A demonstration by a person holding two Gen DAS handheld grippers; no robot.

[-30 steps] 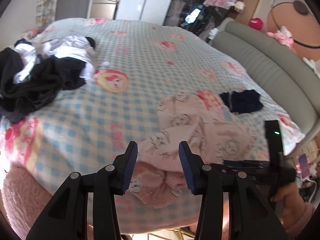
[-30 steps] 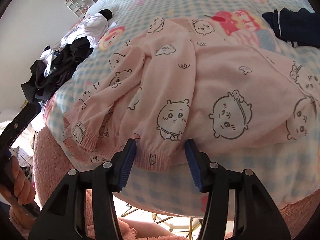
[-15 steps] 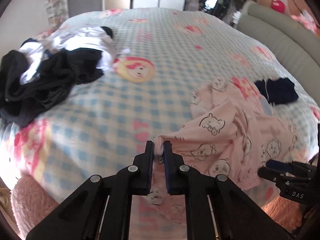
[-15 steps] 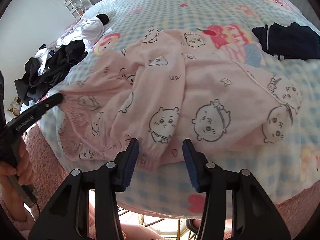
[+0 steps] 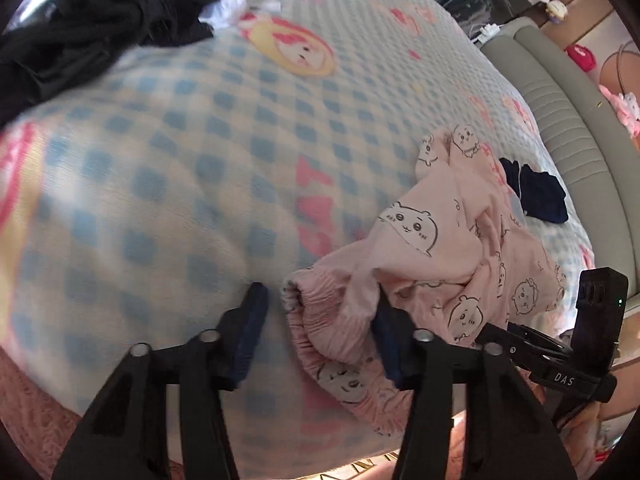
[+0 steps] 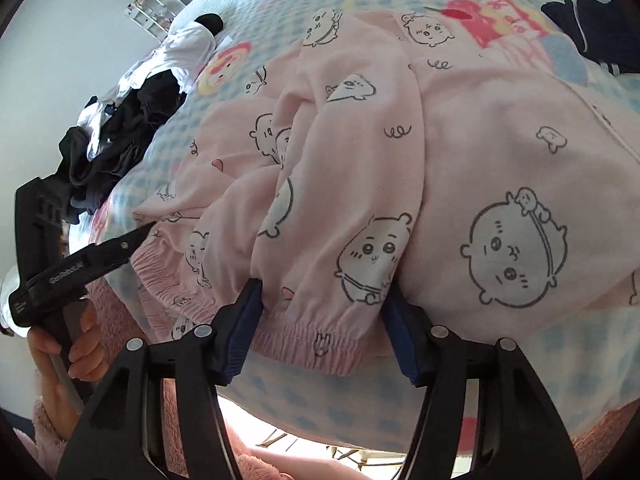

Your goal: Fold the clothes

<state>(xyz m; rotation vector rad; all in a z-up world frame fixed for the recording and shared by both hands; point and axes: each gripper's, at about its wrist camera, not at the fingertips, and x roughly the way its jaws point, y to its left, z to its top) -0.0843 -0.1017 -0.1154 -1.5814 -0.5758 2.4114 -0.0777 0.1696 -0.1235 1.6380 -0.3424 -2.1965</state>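
A pink pyjama garment (image 5: 460, 248) printed with cartoon faces lies crumpled on the blue checked bed cover (image 5: 160, 168), near the bed's front edge. My left gripper (image 5: 318, 328) is open. The garment's gathered elastic hem (image 5: 320, 312) lies loose between its fingers, nearer the right one. In the right wrist view the same garment (image 6: 480, 140) fills the frame. My right gripper (image 6: 324, 332) stands open with a ribbed cuff (image 6: 320, 340) between its fingers, not clamped. The left gripper (image 6: 80, 264) shows there too, held by a hand at the hem's left end.
A heap of black and white clothes (image 5: 100, 20) sits at the bed's far left, also visible as the heap (image 6: 132, 120). A small navy garment (image 5: 536, 196) lies beyond the pink one. A grey padded headboard (image 5: 572, 120) borders the right. The bed edge drops off just below both grippers.
My left gripper, shut on the pink hem half a second ago, has opened and let it drop onto the bed. The right gripper stayed open and moved in around the cuff.
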